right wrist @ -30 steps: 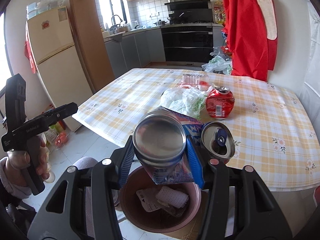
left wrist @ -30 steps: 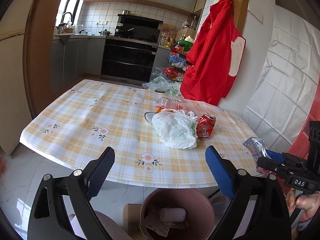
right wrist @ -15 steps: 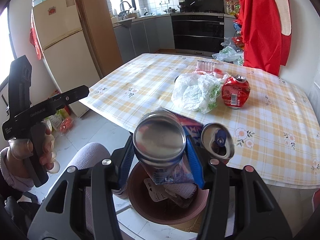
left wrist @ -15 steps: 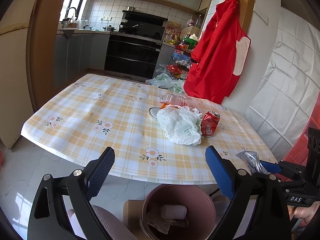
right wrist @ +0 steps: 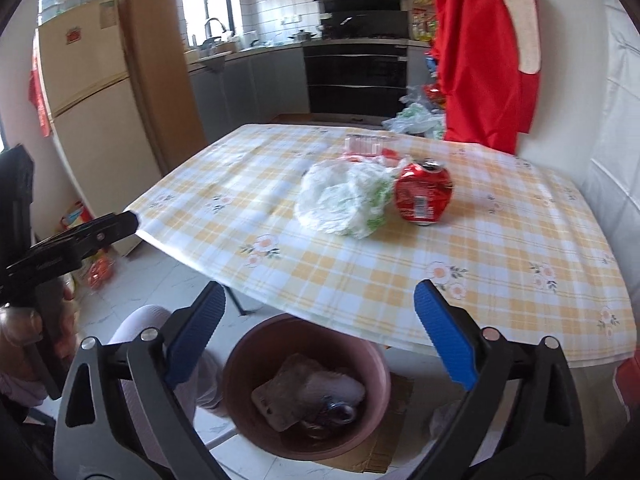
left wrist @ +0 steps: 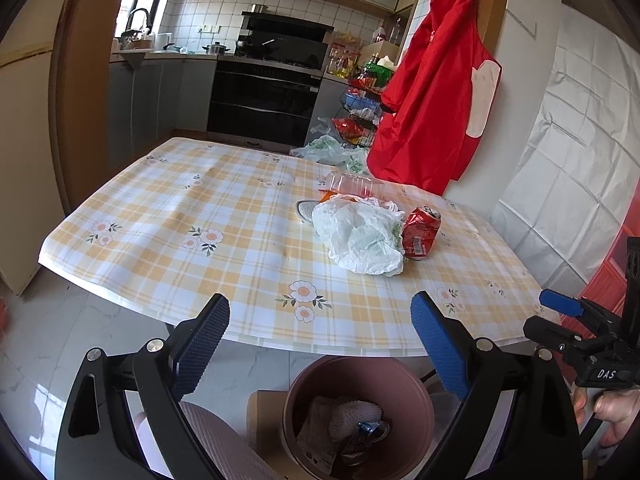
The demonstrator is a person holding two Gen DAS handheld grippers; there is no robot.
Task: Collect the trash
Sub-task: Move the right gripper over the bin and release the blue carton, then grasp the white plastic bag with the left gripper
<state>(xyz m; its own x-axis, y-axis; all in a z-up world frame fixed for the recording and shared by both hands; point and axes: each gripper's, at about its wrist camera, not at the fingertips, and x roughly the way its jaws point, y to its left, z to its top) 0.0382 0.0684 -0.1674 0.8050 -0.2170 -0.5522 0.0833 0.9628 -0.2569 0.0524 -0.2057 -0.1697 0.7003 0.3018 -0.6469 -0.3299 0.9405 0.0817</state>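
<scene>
We hold the right claw [right wrist: 320, 332] above the pink trash bin [right wrist: 376, 364] at the desk [right wrist: 500, 280] edge; its jaws are opening, with nothing between them. A crushed blue can [left wrist: 370, 430] lies inside the bin on other waste. The left claw [left wrist: 320, 344] is released and empty. On the desk, a crumpled white plastic bag [left wrist: 360, 236] touches a dented red soda can [left wrist: 420, 232].
</scene>
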